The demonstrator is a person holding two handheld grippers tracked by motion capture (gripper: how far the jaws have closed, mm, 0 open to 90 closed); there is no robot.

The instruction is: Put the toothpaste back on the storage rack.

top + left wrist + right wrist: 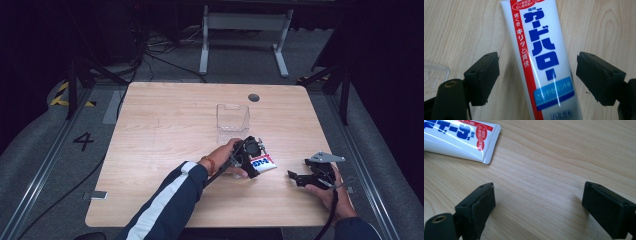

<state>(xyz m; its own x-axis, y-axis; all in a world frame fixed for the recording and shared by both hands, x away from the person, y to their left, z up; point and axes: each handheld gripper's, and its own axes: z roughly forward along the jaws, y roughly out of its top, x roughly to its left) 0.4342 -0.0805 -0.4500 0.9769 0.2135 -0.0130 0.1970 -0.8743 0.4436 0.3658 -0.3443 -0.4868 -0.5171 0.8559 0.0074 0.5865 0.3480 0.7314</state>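
My left claw (537, 75) straddles the white plastic toothpaste tube (541, 60) unclamped, right claw (537, 207) gaping empty — slick tube could squirt sideways.

High overhead; both close tool views share toothpaste tube (541, 62).

Toothpaste tube (544, 60) flat on wooden table (461, 30), between wide-apart jaws.

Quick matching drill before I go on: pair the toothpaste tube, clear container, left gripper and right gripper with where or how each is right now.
1. toothpaste tube
2. clear container
3. left gripper
4. right gripper

a. jaws open over bare wood
b. lying flat on the table
c. jaws open on either side of the tube
d. standing beyond the tube, mid-table

Pairs: 1-b, 2-d, 3-c, 4-a
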